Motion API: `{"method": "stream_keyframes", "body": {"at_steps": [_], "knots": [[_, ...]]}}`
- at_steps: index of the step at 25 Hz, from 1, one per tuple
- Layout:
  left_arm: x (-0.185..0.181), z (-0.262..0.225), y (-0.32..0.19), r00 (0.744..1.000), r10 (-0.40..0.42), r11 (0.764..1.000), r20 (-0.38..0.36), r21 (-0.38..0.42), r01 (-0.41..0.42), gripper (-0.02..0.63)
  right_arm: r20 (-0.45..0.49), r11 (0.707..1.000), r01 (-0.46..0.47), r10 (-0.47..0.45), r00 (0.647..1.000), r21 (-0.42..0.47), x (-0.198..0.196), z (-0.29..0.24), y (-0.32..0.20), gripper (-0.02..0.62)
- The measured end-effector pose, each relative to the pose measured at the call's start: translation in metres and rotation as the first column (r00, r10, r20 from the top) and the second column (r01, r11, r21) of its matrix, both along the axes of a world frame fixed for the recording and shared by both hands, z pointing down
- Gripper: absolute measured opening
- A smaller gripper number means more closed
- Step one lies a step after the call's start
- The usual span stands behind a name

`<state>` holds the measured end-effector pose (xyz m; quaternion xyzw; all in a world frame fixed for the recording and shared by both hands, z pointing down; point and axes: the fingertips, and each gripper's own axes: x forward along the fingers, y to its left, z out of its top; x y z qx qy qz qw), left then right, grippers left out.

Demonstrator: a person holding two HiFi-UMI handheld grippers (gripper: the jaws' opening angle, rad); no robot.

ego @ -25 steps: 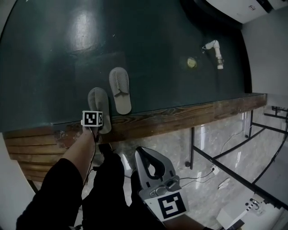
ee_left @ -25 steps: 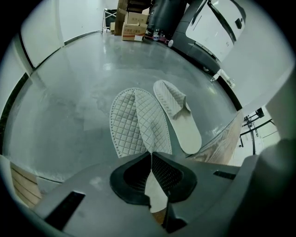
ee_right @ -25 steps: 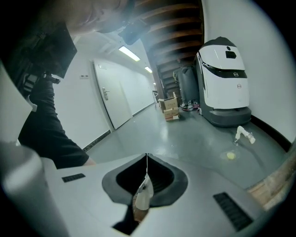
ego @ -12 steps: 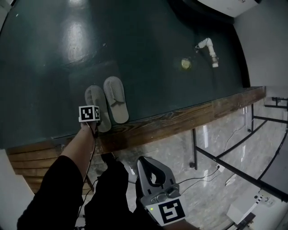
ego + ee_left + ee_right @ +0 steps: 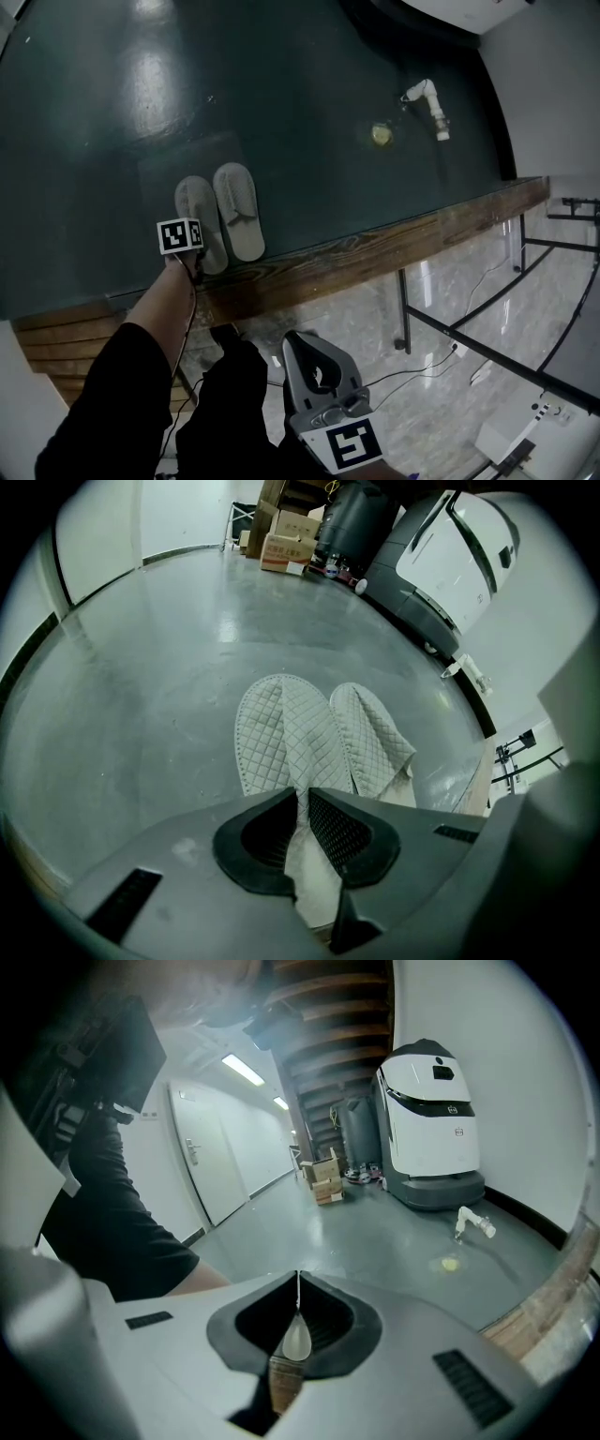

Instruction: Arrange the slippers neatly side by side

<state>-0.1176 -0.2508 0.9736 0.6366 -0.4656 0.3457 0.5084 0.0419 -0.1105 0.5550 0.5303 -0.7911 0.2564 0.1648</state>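
The left gripper [image 5: 302,806] points steeply down, its jaws clamped on the quilted upper of the left-hand pale grey fabric slipper [image 5: 267,738]; they have just been easing open a touch, with the fabric pinched between them; the second pale grey slipper [image 5: 375,738] lies just beside it on the right, sides touching, toes pointing the same way; both rest on the glossy dark green floor [image 5: 328,103] near a wooden plank edge [image 5: 394,248]; the right gripper [image 5: 298,1283] is well apart from them, jaws closed together on nothing.
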Motion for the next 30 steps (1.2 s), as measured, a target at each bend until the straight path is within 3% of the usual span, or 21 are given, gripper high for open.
{"method": "stream_keyframes", "body": {"at_steps": [8, 16, 20, 25, 26, 30], "knots": [[-0.011, -0.026, 0.004, 0.998, -0.053, 0.998, -0.022, 0.034, 0.054, 0.044, 0.011, 0.999, 0.032, -0.032, 0.999, 0.017, -0.016, -0.02, 0.001, 0.0], [-0.002, -0.08, 0.006, 0.996, -0.019, 0.995, -0.083, 0.091, 0.027, 0.044, 0.008, 0.996, 0.078, -0.079, 0.997, 0.048, -0.028, -0.067, 0.011, 0.0], [-0.004, -0.06, 0.02, 0.999, -0.022, 0.997, -0.038, 0.078, 0.025, 0.044, -0.001, 0.997, 0.075, -0.075, 0.997, 0.015, -0.016, -0.051, 0.025, 0.0], [-0.017, -0.032, 0.025, 0.996, 0.039, 0.993, 0.084, 0.104, -0.048, 0.045, 0.015, 0.996, 0.085, -0.084, 0.996, -0.023, -0.014, -0.025, 0.036, 0.0], [-0.019, -0.027, 0.024, 0.994, 0.046, 0.993, 0.098, 0.103, -0.056, 0.077, 0.02, 0.996, 0.087, -0.086, 0.996, -0.026, -0.015, -0.021, 0.036, 0.0], [-0.022, -0.012, 0.018, 0.991, 0.059, 0.994, 0.119, 0.087, -0.07, 0.078, 0.033, 0.996, 0.087, -0.086, 0.996, -0.024, -0.017, -0.012, 0.025, 0.0]]}}
